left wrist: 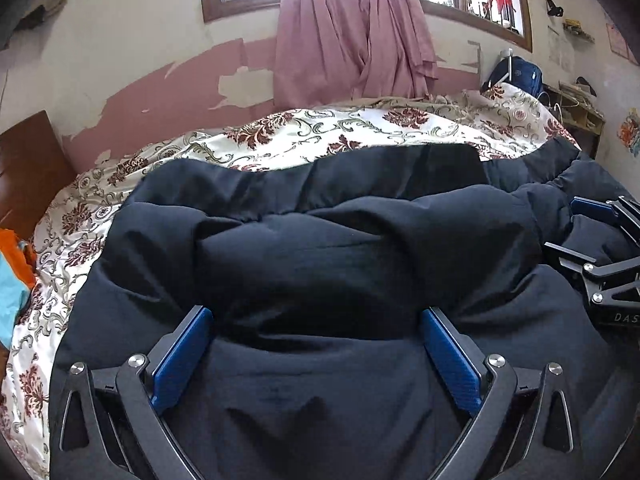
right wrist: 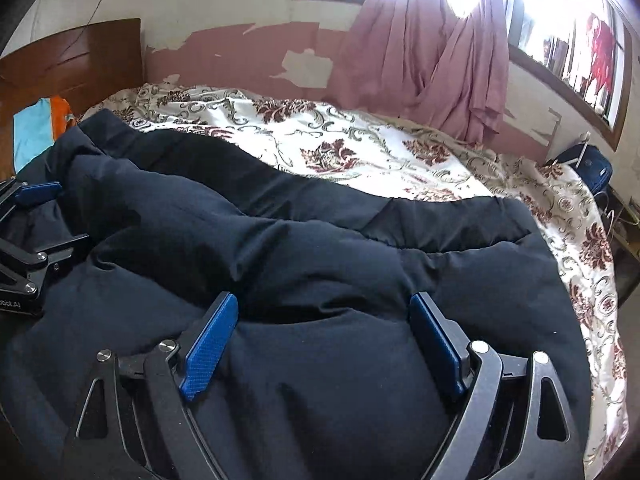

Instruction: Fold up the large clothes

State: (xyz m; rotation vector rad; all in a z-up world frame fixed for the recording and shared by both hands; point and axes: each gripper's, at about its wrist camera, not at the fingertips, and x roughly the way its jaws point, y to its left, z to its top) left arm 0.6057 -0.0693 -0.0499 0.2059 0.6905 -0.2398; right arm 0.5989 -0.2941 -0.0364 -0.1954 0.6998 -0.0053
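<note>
Left wrist view: my left gripper (left wrist: 316, 344) is spread wide over the dark padded coat (left wrist: 360, 248) lying on the floral bedspread (left wrist: 320, 128), nothing pinched. Right gripper (right wrist: 324, 332) likewise spread, empty. I'd pinch both at the near hem evenly, then fold across.

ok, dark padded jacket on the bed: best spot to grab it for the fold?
Take the puffed near edge of the dark padded jacket, from the near side of the bed, one hand-held gripper toward each end. The left hand-held gripper and right hand-held gripper already straddle raised ridges there, open; the far hem lies flat on the floral bedspread.
</note>
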